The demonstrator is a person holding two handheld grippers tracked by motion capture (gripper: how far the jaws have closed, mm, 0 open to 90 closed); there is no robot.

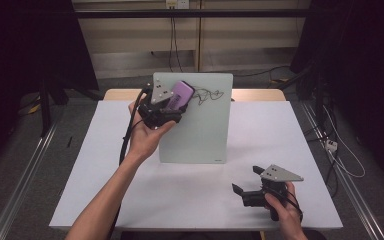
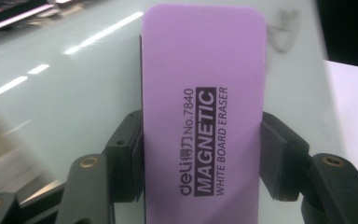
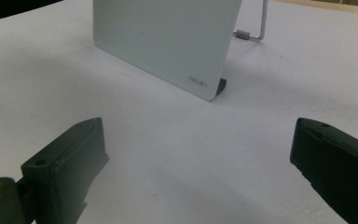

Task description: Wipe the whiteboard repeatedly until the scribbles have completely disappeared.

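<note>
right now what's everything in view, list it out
eraser: 1, purple, clamped in the left gripper, up at the board's top left
board: 1, pale glass, standing on its stand mid-table
scribble: 1, black, near the board's top edge, right of the eraser
table: 1, white top
left hand-held gripper: 1, black, shut on the eraser
right hand-held gripper: 1, black, open, low over the table's front right
</note>
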